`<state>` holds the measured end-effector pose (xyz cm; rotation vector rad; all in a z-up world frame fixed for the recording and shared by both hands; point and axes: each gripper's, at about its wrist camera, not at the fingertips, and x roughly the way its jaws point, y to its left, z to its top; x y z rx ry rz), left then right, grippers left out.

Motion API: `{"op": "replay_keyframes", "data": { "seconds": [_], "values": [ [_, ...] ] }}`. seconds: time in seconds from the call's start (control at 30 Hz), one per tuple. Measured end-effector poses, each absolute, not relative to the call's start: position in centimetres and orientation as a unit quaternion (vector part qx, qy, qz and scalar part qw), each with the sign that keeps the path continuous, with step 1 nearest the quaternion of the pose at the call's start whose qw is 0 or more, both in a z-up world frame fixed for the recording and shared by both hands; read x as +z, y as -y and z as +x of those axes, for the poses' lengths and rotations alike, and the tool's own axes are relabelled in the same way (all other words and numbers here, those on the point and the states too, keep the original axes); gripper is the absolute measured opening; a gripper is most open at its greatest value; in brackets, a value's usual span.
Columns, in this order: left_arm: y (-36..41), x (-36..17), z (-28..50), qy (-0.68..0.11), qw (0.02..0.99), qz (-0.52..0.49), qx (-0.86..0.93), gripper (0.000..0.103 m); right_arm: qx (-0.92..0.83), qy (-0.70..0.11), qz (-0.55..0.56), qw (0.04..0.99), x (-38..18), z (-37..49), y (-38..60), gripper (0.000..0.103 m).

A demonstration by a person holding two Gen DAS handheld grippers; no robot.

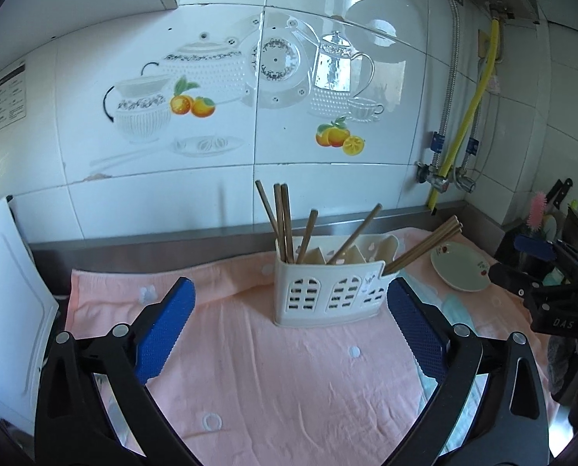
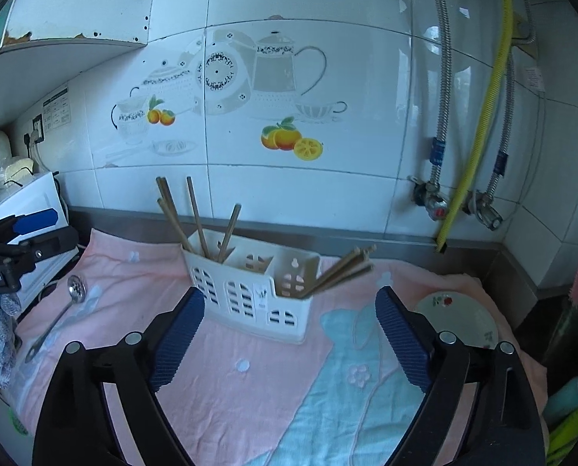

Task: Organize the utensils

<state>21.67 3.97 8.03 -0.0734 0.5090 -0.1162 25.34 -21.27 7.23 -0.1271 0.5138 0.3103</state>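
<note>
Both tools are pulled back from the work, and nothing is in either. The left gripper (image 1: 290, 326) has its blue ribbed pads spread wide, with only pink cloth between them; the right gripper (image 2: 290, 334) is spread wide too, and just as empty.

The cream plastic utensil caddy with arched cut-outs (image 1: 329, 295) stands upright on the pink towel with small white flowers (image 1: 269, 380), near the steel upstand at the foot of the tiled wall. Brown wooden chopsticks (image 1: 282, 221) stand in its left compartment, one leans across the middle, and a bundle (image 2: 339, 272) slants steeply out of the right end. A white saucer with a small red print (image 1: 461, 268) lies to the right of the caddy, apart from it.

What looks left to tidy is the long-handled metal skimmer spoon (image 2: 58, 316) lying flat on the towel, well to the left of the caddy. I'd judge the left hand the nearer one. Take it by the handle, not the bowl, with the pads across the shaft; a thin rod on soft cloth will want to roll, so press down lightly before closing. Lift, tip it bowl-up, and lower it into a free compartment without knocking the leaning sticks
</note>
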Motion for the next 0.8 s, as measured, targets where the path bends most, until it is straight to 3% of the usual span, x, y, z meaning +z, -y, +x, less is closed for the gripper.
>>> {"op": "replay_keyframes", "data": {
  "seconds": [0.8],
  "values": [
    [-2.8,4.0,13.4,-0.248,0.968,-0.017,-0.027,0.098,0.132,-0.243,-0.014,0.961,4.6,16.0,23.1,0.093]
  ]
}}
